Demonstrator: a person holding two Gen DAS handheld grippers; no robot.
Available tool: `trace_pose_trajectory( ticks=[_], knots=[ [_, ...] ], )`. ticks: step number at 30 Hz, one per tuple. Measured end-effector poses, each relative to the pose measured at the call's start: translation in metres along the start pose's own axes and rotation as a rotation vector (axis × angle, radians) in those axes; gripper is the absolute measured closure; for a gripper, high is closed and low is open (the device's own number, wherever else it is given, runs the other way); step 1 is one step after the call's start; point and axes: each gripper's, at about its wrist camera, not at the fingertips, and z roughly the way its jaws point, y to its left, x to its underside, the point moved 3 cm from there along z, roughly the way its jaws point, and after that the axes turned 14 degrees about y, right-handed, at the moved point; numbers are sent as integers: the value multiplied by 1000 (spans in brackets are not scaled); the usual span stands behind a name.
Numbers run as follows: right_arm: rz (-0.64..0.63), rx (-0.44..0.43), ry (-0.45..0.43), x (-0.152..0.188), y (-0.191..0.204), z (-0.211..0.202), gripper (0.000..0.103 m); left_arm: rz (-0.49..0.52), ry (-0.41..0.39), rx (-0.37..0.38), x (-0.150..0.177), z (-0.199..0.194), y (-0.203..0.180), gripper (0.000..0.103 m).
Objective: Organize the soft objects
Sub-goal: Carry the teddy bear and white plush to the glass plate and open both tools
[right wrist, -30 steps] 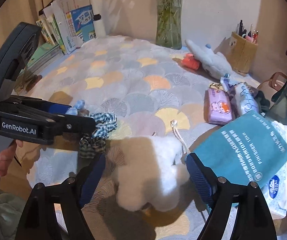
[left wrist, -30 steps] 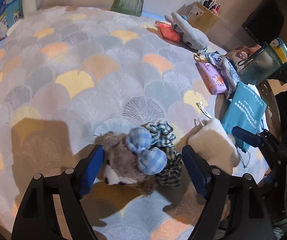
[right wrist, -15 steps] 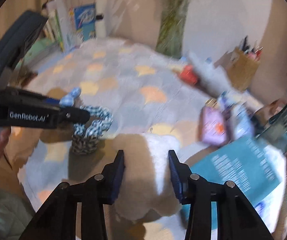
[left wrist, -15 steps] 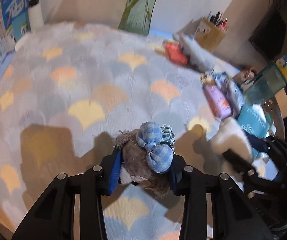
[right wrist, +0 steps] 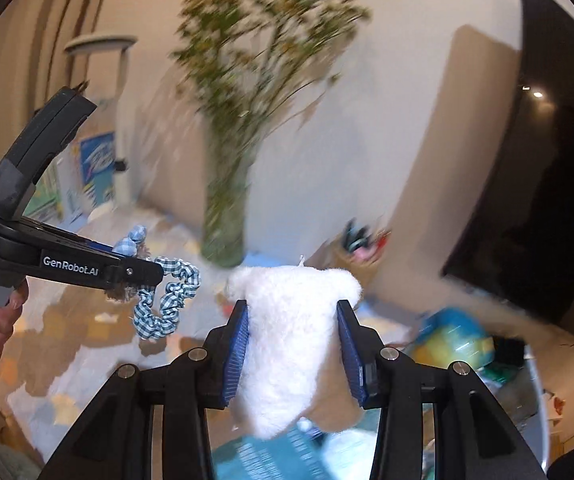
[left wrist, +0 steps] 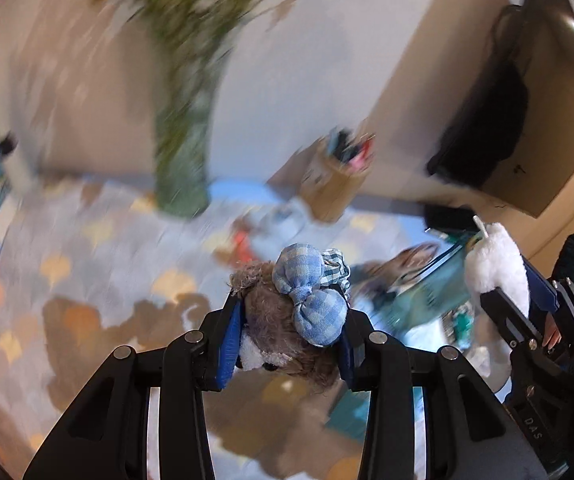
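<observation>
From the left wrist, my left gripper (left wrist: pixel 289 344) pinches a shaggy brown plush bear (left wrist: pixel 271 320) between its ribbed blue pads, its stuffed blue gingham bow (left wrist: pixel 309 296) bulging above them, clear of the blurred scallop-patterned tablecloth (left wrist: pixel 87 280). Off to the right, my right gripper (left wrist: pixel 515 296) clamps a fluffy white plush (left wrist: pixel 495 260).

From the right wrist, that fleecy white plush (right wrist: pixel 291 332) sits squeezed between my pads, held above the table. At left, a ruffled check scrunchie (right wrist: pixel 167 300) dangles beside my left gripper (right wrist: pixel 135 274).
</observation>
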Motion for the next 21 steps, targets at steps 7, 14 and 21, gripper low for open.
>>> trace_pose_trajectory(
  ticks=[7,14,21],
  knots=[
    [150,89,-33,-4,-68,-27,61,193,-75,20,-41,-14,-93,65],
    [330,213,-24,19,-147,-47,61,334,-51,162,-57,-2,-188,65],
    [503,296,52,73,-212,-47,61,524,9,182,-39,27,-273,64]
  ],
)
